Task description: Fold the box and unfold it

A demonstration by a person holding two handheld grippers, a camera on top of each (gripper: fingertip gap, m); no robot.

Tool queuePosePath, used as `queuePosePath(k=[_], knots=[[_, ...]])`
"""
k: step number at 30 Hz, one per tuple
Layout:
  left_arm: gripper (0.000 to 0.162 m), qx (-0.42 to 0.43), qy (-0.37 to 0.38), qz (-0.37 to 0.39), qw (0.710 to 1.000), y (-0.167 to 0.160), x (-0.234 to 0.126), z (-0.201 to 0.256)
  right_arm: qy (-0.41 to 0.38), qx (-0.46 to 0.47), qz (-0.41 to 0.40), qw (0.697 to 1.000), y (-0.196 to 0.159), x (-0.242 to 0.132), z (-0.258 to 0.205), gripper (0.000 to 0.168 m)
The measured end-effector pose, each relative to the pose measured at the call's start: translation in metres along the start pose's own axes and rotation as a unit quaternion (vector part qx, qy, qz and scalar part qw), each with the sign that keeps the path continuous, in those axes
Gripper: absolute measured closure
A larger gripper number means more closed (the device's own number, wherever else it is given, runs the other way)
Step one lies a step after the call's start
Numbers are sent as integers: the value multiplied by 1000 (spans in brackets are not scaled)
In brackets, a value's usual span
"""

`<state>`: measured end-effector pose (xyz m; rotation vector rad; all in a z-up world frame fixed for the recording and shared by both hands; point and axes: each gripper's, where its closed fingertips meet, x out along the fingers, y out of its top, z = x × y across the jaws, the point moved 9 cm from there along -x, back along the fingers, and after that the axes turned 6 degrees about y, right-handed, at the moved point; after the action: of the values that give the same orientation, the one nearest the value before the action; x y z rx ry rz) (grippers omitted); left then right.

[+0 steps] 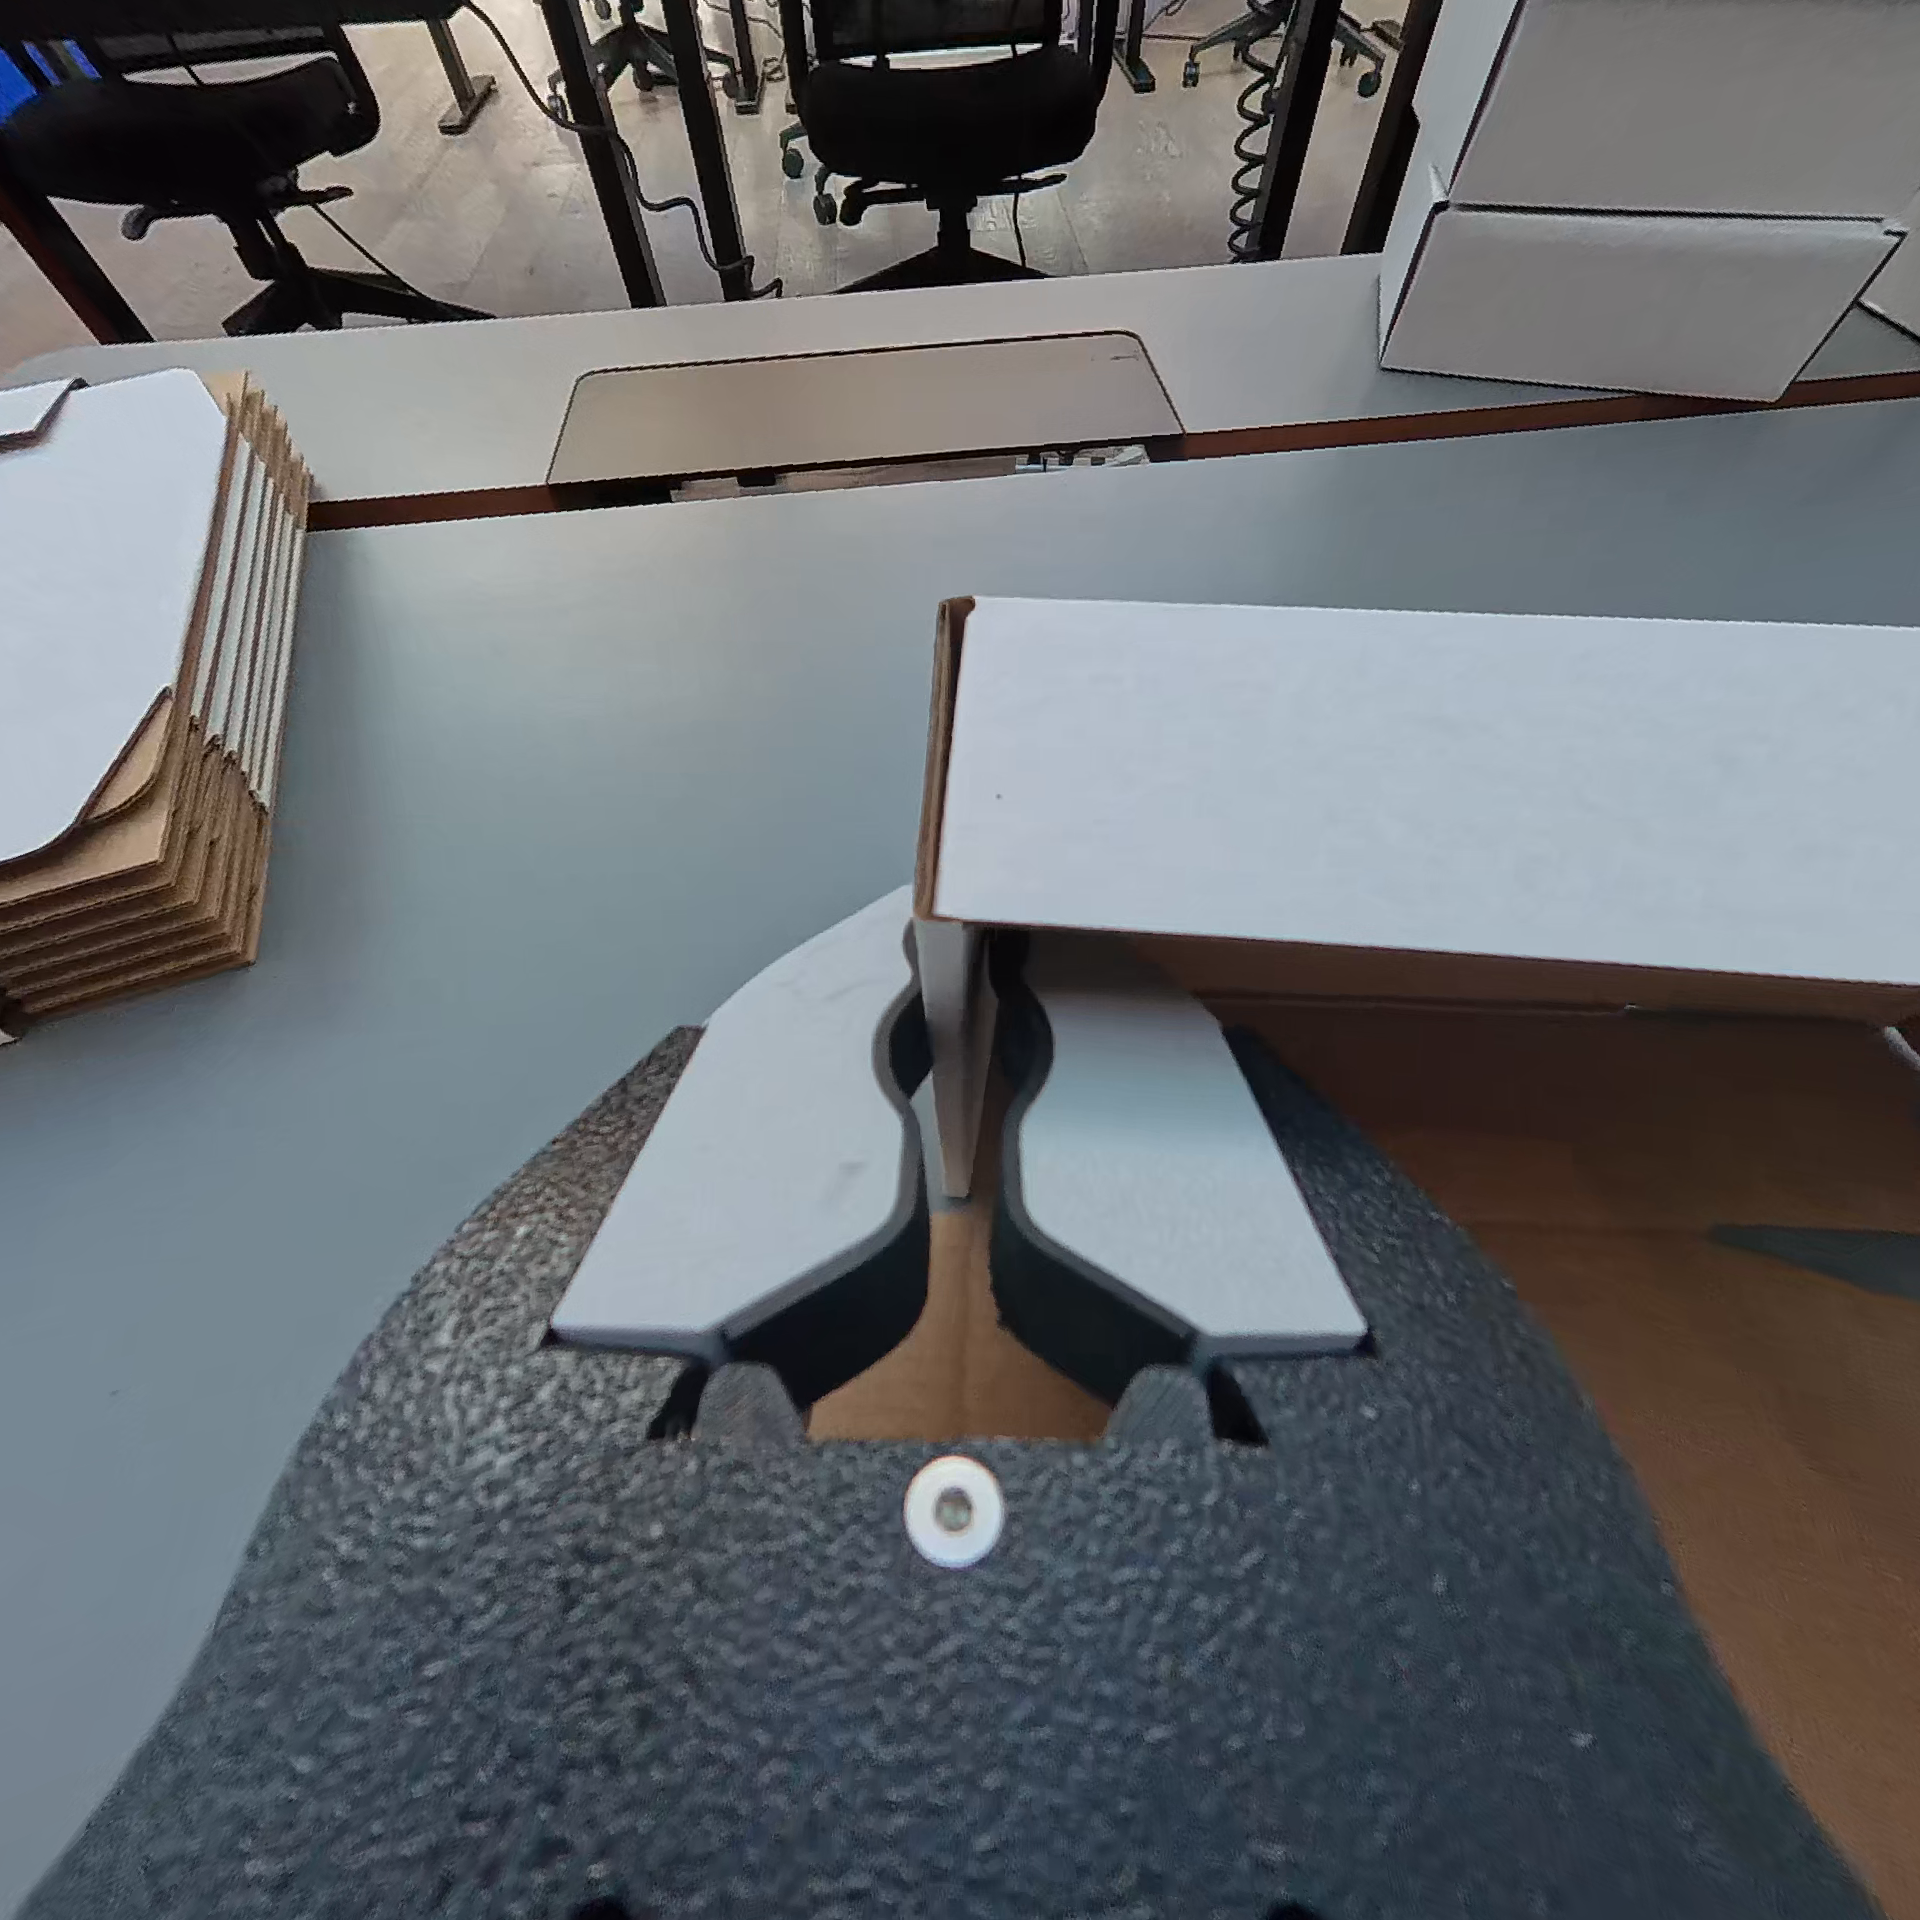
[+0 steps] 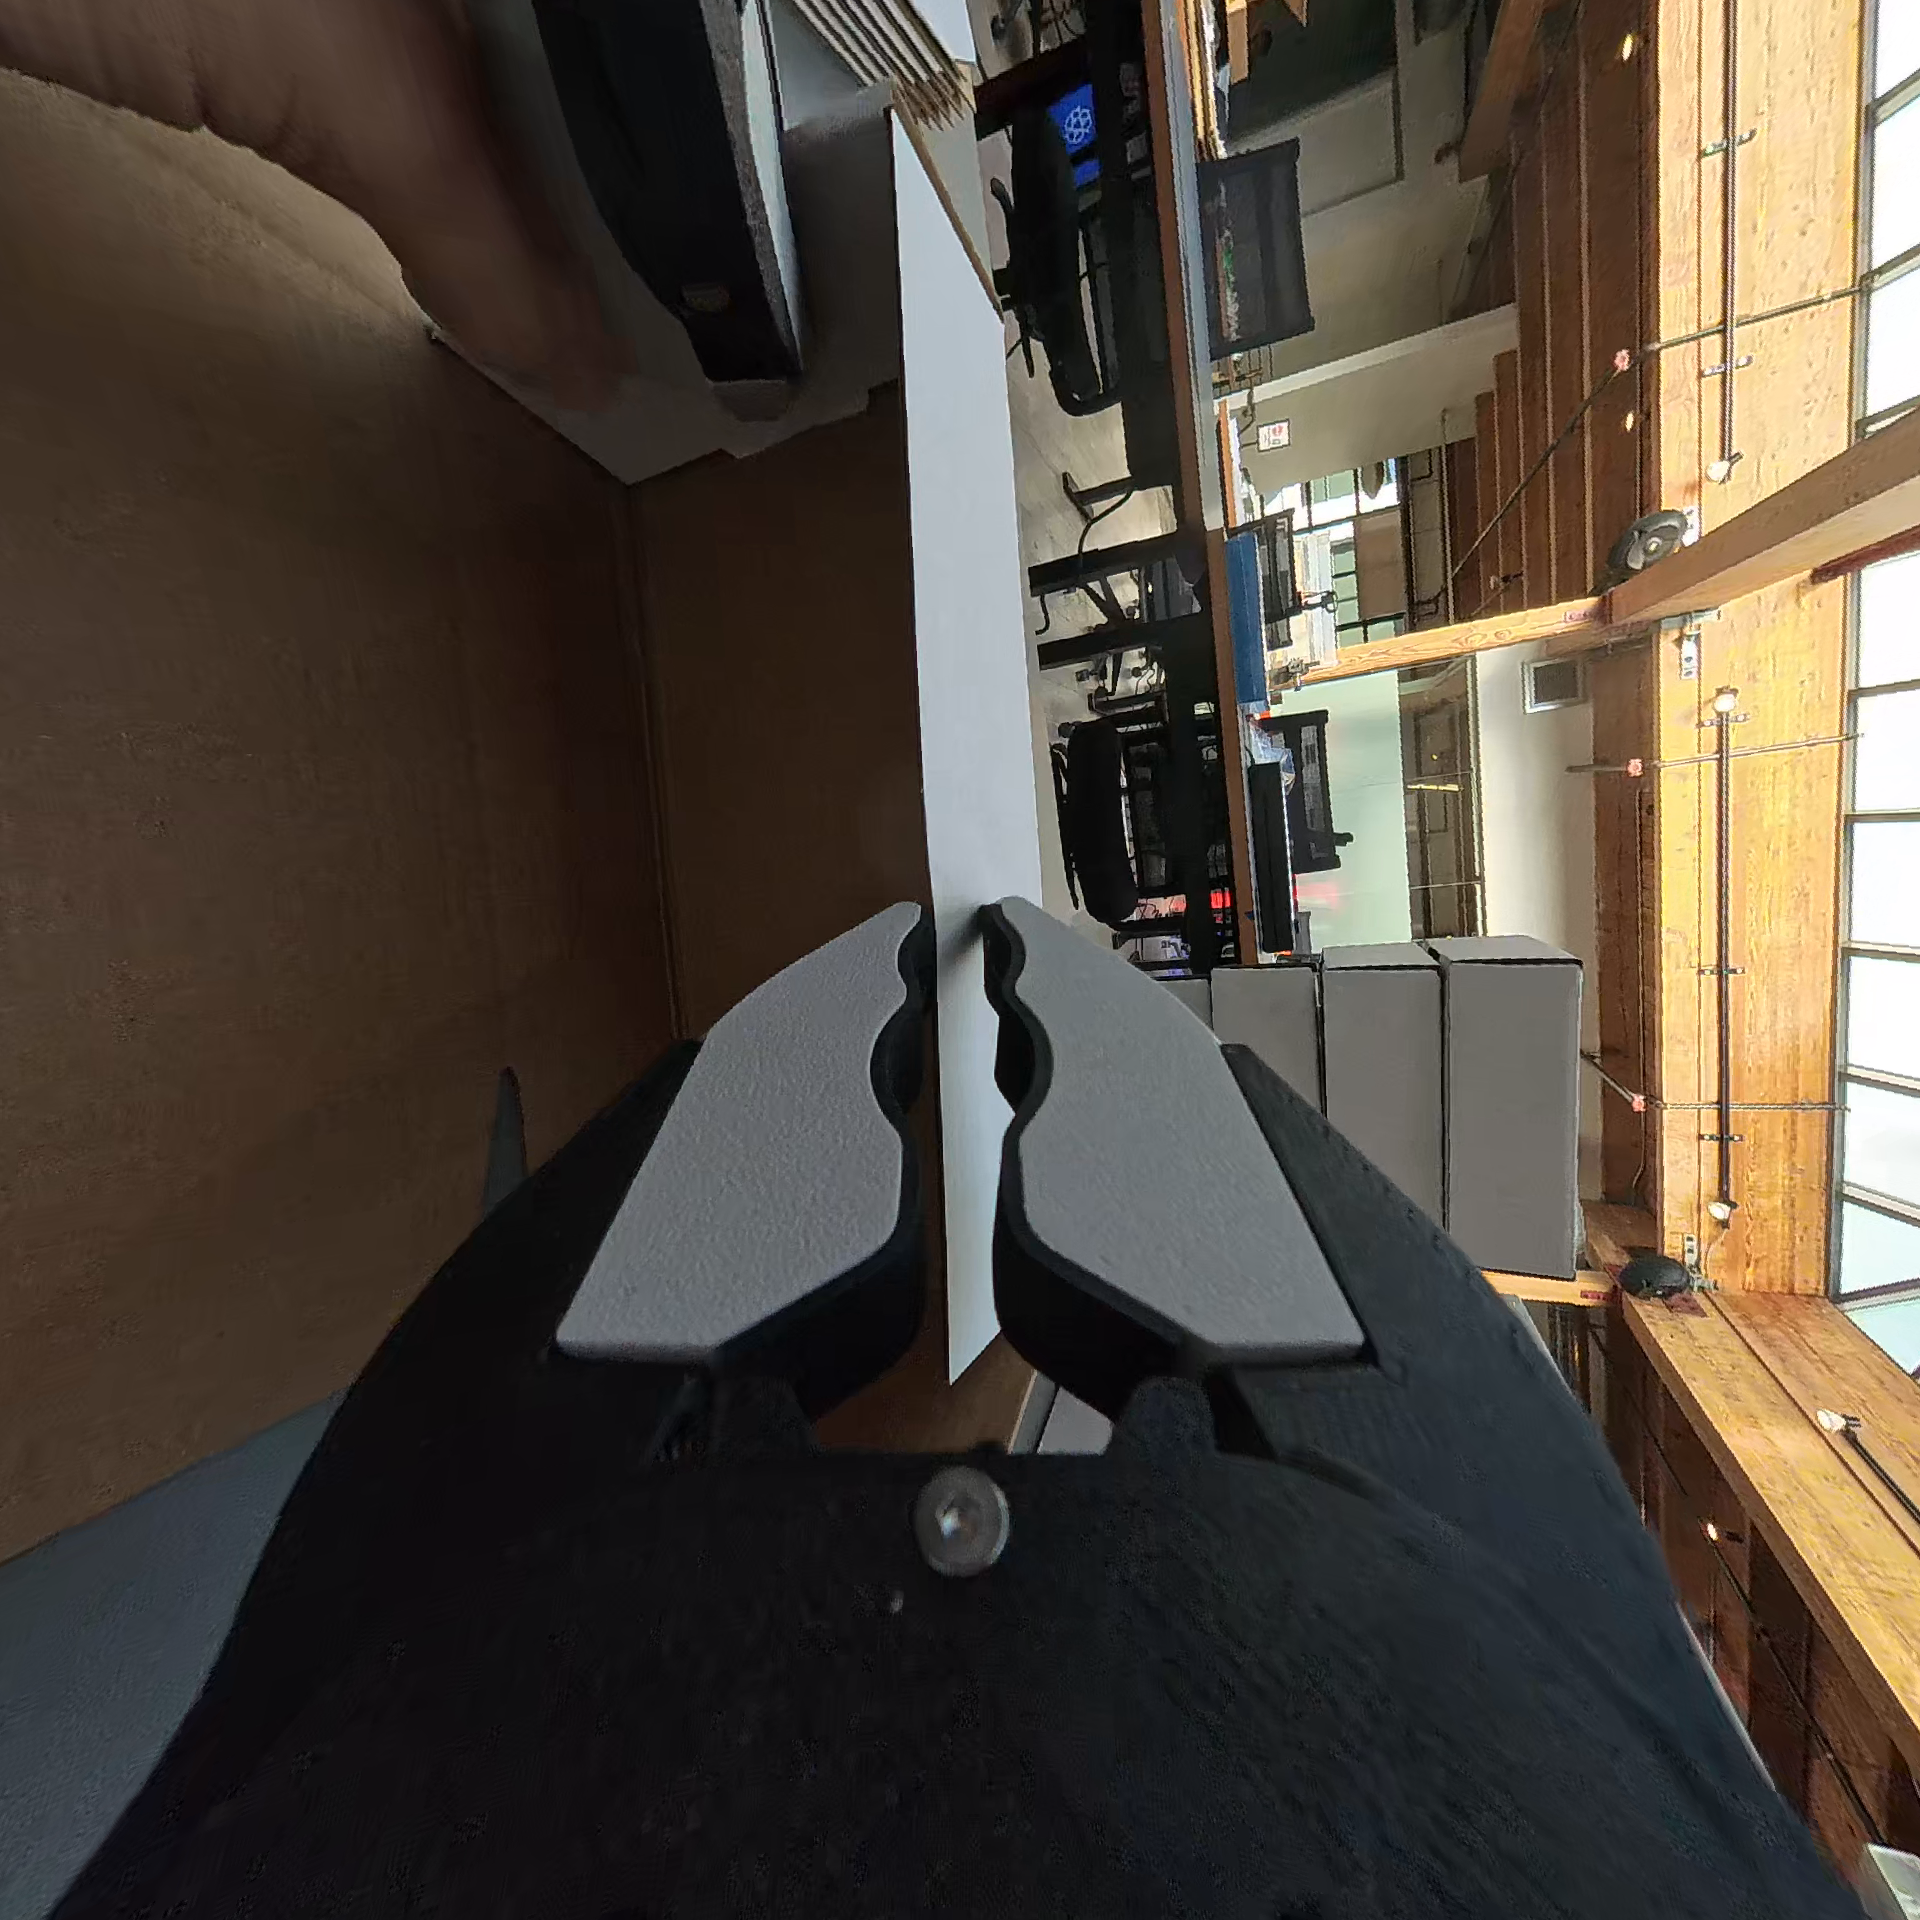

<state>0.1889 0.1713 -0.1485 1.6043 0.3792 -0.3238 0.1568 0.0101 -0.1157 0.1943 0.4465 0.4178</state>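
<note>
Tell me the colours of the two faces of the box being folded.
The box is white outside and plain brown cardboard inside, shown best in the left wrist view.

You're in an open-plan office or lab: black swivel chairs (image 1: 940,114) and desk legs fill the upper frame, flat cardboard stacks (image 1: 125,665) sit at left on your grey counter (image 1: 582,727).

Bright daylight from windows (image 2: 1886,727); wide-angle edges bend, near parts blur.
</note>
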Motion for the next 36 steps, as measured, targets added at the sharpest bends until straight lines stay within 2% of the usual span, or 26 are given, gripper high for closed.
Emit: queuePosePath(k=[7, 12, 15, 18, 21, 26, 36], knots=[[156, -12, -8, -7, 1000, 0, 0, -2, 7, 17, -5, 1000, 2, 0, 0, 159], [157, -16, -13, -6, 1000, 0, 1, -3, 45, 9, -4, 999, 4, -7, 7, 158], [156, -13, -10, -6, 1000, 0, 1, -2, 62, 27, 50, 996, 17, -26, 18, 161], [156, -22, -16, -7, 1000, 0, 1, -3, 36, 66, 112, 991, 36, -36, 36, 168], [156, -23, -17, -7, 1000, 0, 1, -4, 8, 56, 71, 996, 40, -13, 43, 168], [156, -25, -22, -6, 999, 0, 2, -4, 57, 27, 14, 998, 43, 23, 29, 168], [156, -21, -21, -6, 1000, 0, 1, -3, 43, 36, -20, 998, 43, 30, 13, 168]])
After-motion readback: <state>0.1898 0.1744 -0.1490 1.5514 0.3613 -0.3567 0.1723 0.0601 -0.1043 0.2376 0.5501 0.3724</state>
